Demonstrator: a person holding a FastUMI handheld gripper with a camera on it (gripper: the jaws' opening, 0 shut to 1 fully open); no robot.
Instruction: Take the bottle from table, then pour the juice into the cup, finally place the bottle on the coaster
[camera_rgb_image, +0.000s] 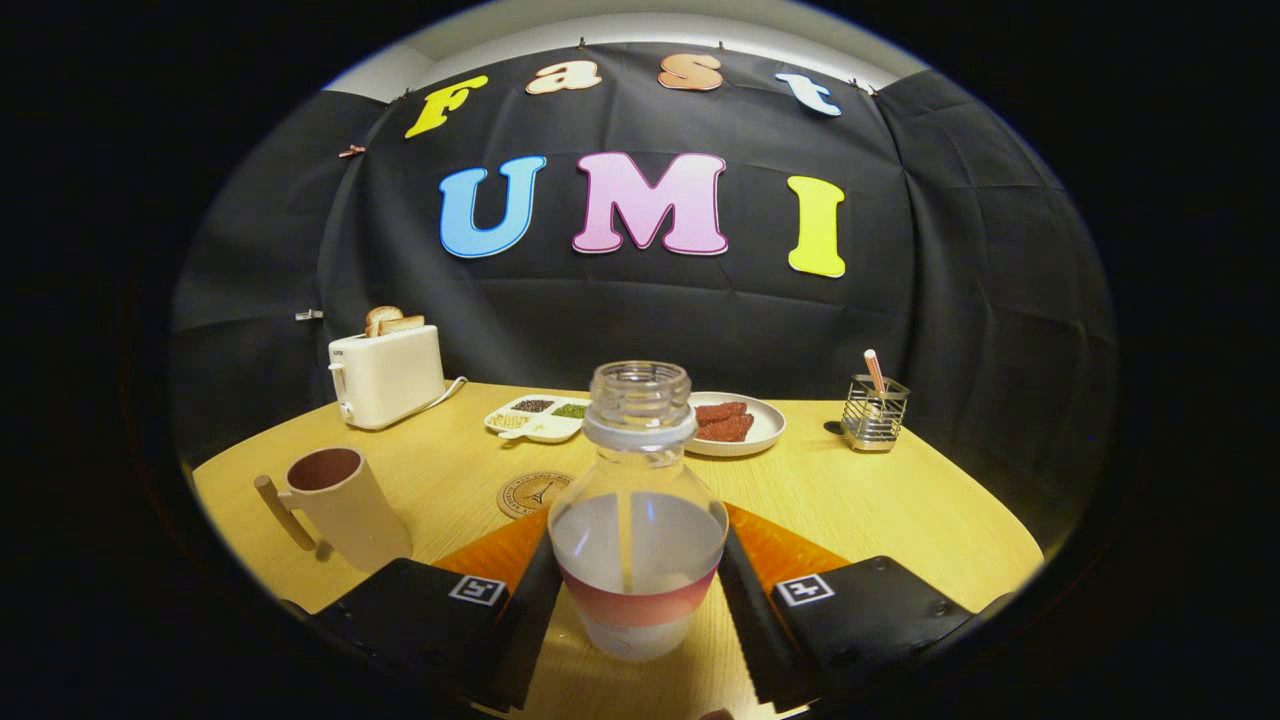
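Grasp stage. Your gripper (638, 590) has the bottle (638, 520) between its fingers, both pads pressing its sides just above the coloured band; the base appears to rest on the table (900, 510), so the lift looks not yet made. The bottle is clear plastic, round-shouldered, uncapped, with a ribbed neck and pale juice about halfway up. The cup (340, 500), a matte tapered mug with a straight handle, stands at ten o'clock from the bottle; the coaster (533, 493), a flat printed disc, lies at eleven o'clock, just beyond the fingers. Next, lift it upright, carry it over the cup, then tilt slowly.
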